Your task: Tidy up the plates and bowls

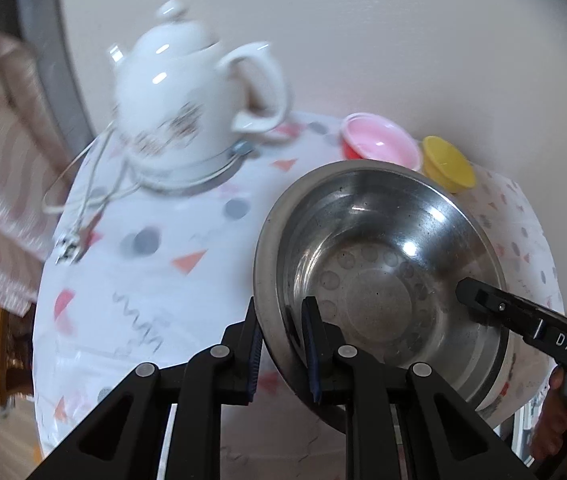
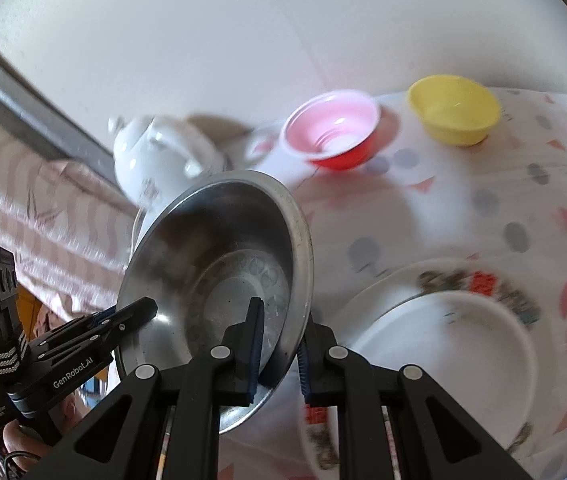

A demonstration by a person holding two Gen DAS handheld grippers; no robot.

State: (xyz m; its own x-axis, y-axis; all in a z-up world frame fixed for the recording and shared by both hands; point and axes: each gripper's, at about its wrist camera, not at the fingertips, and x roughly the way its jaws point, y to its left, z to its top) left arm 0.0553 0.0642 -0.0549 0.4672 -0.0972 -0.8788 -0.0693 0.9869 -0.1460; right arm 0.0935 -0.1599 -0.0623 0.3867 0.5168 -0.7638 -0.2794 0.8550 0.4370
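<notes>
Nearest in both wrist views is the steel bowl (image 1: 379, 276), pinched on its rim from two sides. The left tool (image 1: 281, 344) straddles the near rim, one pad inside the bowl and one outside, clamped down onto the metal. The right tool (image 2: 281, 344) does the same on the opposite edge, and its tip also shows in the left view, lying over the far wall of the bowl. With two opposed grips the bowl is carried tilted and appears clear of the counter (image 1: 171, 312); a wide, slick, thin-walled bowl would likely swing or slip from a single rim pinch, which is probably why both tools share it.

Just beyond the right tool, a white bowl-like dish (image 2: 443, 360) rests on a patterned plate (image 2: 495, 284) on the counter's spotted cloth. This looks like a stack already begun, and a likely place for the steel bowl, though blur hides the detail.

Farther back stand a pink bowl (image 2: 331, 128) with a red outside and, beside it but apart, a yellow bowl (image 2: 453, 108), both upright near the wall and not yet gathered. To the left a white kettle (image 1: 187, 96) sits on its metal base with its cord trailing over the cloth, well apart from the bowls.
</notes>
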